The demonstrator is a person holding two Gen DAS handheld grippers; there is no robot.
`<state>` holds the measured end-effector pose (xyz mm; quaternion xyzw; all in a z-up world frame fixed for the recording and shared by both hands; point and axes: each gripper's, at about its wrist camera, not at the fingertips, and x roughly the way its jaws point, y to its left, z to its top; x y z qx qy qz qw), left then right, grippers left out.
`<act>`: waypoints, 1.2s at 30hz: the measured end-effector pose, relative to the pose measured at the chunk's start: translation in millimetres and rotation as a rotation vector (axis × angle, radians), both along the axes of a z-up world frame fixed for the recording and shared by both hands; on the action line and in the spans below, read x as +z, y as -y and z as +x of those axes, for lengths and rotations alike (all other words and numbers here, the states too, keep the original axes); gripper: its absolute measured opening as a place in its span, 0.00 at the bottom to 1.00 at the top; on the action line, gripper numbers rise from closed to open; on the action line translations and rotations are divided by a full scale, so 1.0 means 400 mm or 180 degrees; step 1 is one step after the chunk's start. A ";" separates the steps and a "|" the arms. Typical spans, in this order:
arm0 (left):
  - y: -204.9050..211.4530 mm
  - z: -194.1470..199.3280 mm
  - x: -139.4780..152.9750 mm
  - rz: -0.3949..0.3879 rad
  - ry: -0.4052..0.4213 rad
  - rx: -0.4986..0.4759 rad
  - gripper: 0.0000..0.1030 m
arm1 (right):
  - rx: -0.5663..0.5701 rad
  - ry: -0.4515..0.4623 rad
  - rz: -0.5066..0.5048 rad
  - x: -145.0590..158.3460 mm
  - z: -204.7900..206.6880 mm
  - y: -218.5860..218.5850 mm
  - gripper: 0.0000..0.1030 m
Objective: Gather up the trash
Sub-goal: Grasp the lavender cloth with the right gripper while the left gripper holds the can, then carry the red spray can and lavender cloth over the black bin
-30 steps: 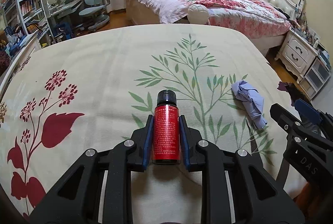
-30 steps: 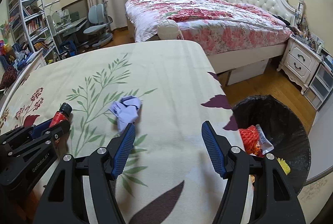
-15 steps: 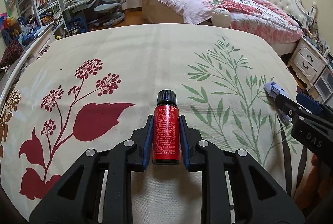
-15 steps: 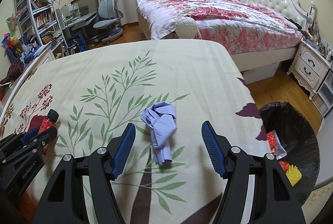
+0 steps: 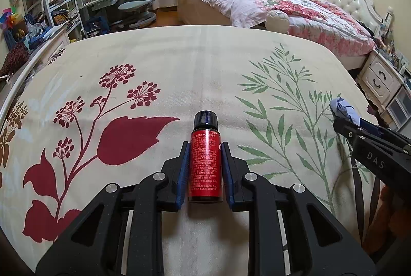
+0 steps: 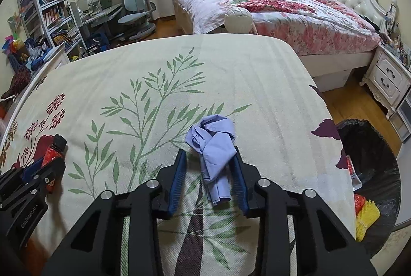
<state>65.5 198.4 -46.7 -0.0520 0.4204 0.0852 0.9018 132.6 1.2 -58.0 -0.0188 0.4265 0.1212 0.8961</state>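
— Bottle first, on the left: what has hold of it?
— The left gripper (image 5: 205, 168). Its jaws are clamped on the small red bottle (image 5: 205, 169), black cap pointing away, above the leaf-printed bedspread (image 5: 195, 65).
— And further right?
— The crumpled blue cloth (image 6: 214, 147) lies on the bedspread among the green leaf print. The right gripper (image 6: 209, 173) sits over it, and its jaws have just been closing, with the cloth between them.
— Squeezing it?
— The right pad touches the cloth; a gap shows by the left pad, so they stand part-closed, not pressed on it.
— Anything at the far right?
— The black-lined trash bin (image 6: 370, 147) on the floor beside the bed, with red and yellow scraps inside.
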 end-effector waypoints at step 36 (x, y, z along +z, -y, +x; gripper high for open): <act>0.265 -0.077 0.038 0.0014 0.0224 -0.0571 0.22 | -0.0452 0.0184 0.0099 0.028 -0.187 0.252 0.23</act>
